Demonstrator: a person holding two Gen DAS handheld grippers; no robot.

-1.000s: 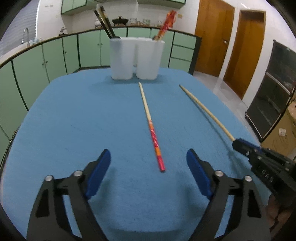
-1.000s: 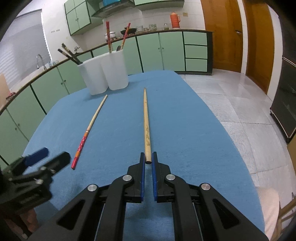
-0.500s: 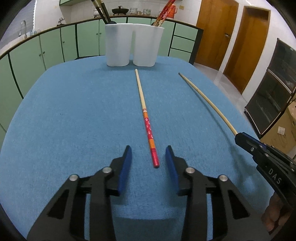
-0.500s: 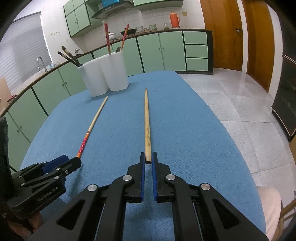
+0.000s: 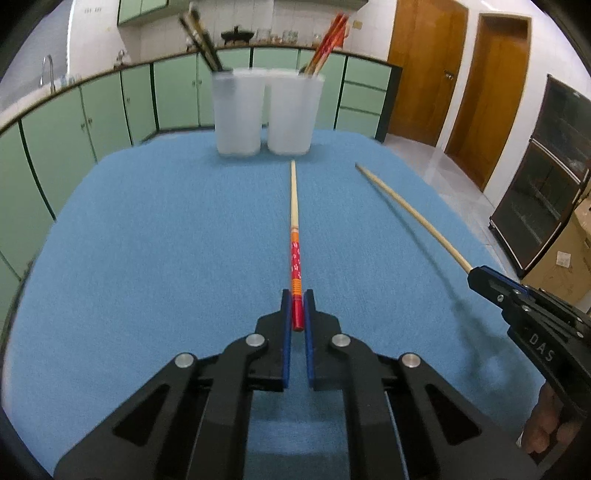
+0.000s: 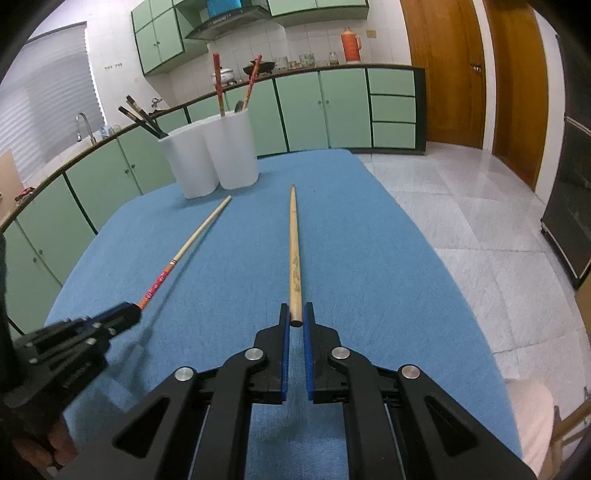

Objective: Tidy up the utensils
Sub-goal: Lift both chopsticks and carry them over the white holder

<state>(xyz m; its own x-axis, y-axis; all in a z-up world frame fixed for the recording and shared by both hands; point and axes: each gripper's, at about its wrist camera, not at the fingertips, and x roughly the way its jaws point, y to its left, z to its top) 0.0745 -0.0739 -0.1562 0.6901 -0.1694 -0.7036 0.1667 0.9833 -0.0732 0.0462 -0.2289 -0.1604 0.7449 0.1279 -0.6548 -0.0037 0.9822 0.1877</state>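
Observation:
My left gripper (image 5: 296, 308) is shut on the red end of a red-and-wood chopstick (image 5: 294, 229), held a little above the blue table (image 5: 147, 258). My right gripper (image 6: 296, 314) is shut on the thick end of a plain wooden chopstick (image 6: 294, 254), also lifted. Each gripper shows in the other's view: the right one (image 5: 517, 299) and the left one (image 6: 92, 328). Two joined white holders (image 5: 266, 110) stand at the table's far end, the left with dark chopsticks (image 5: 201, 35), the right with red ones (image 5: 330, 40). The holders also show in the right wrist view (image 6: 210, 155).
Green kitchen cabinets (image 5: 110, 107) curve behind the table. Wooden doors (image 5: 458, 77) and a dark glass cabinet (image 5: 546, 177) stand to the right. The table's right edge (image 6: 436, 251) drops to a tiled floor (image 6: 480, 206).
My left gripper came forward, closed on the red chopstick's end and lifted it. My right gripper kept its hold on the wooden chopstick and raised it slightly.

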